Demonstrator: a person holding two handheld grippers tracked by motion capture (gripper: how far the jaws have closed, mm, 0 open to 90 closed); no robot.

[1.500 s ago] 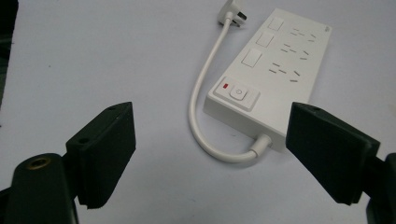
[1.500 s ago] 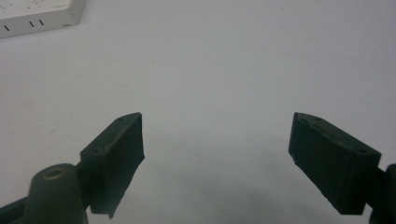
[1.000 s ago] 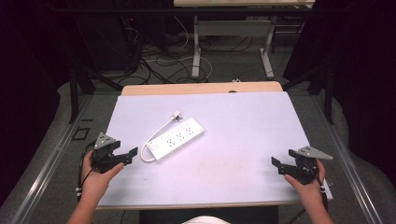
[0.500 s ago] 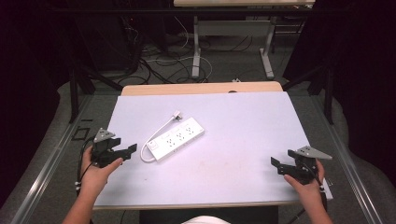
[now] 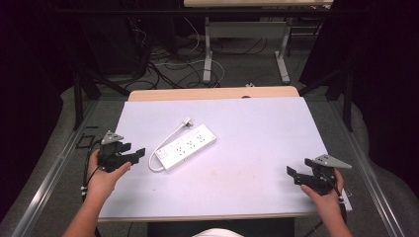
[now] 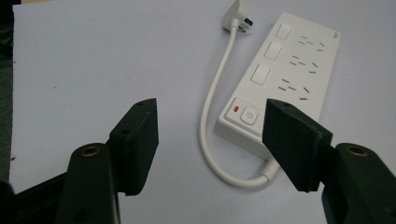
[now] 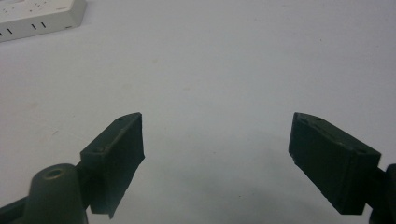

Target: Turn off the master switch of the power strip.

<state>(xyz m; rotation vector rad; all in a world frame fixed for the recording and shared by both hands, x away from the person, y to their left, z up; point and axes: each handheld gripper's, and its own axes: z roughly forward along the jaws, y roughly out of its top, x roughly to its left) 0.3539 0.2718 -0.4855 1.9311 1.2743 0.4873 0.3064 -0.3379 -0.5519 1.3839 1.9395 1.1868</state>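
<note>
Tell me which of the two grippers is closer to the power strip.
The left gripper: it sits just off the power strip at its switch and cable end, while the right gripper rests far away by the table's right edge.

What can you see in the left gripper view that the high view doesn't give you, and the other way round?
Left gripper view: the red light and power button on the power strip, clear up close. High view: the right gripper, open near the right edge of the table, and floor cables beyond. Both: the white strip with its cord and plug, lying untouched on the pale table.
</note>
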